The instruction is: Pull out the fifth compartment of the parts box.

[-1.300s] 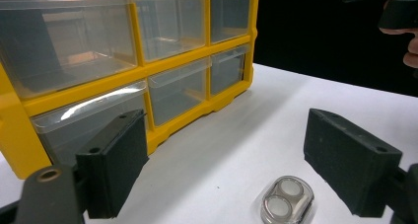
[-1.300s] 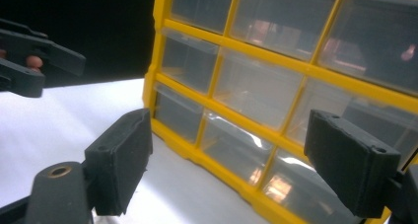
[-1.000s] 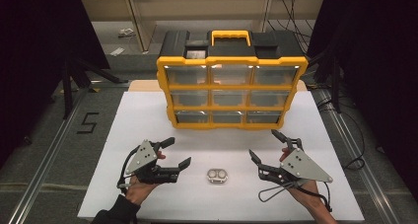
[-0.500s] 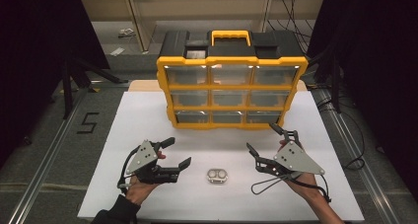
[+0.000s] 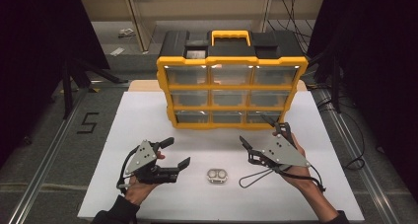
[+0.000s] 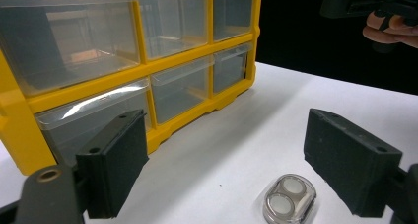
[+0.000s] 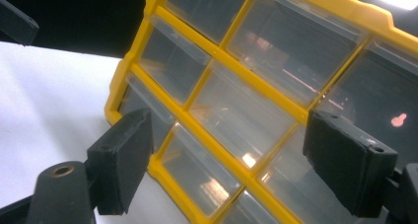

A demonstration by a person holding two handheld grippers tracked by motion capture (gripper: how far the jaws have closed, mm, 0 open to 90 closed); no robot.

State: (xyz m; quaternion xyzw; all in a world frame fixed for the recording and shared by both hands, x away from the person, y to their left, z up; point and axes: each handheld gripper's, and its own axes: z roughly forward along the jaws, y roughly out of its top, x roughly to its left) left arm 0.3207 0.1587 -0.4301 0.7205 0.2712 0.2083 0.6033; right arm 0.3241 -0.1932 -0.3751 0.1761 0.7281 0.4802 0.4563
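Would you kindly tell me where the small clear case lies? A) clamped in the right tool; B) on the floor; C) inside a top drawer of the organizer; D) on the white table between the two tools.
D: the small clear case rests on the white table, between the open left tool and right tool.

You work at a white table top point(image 5: 148, 115) under bright overhead light, with grey floor point(image 5: 44, 145) around it. At nine o'clock a black "5" point(image 5: 87, 123) is marked on the floor beside a metal rail point(image 5: 49, 155). Towards twelve o'clock a pale shelf unit point(image 5: 138, 17) stands against the back, scraps point(image 5: 125, 32) lying near it. Dark curtains point(image 5: 29, 46) hang at ten and two o'clock; cables point(image 5: 355, 135) trail at three o'clock.
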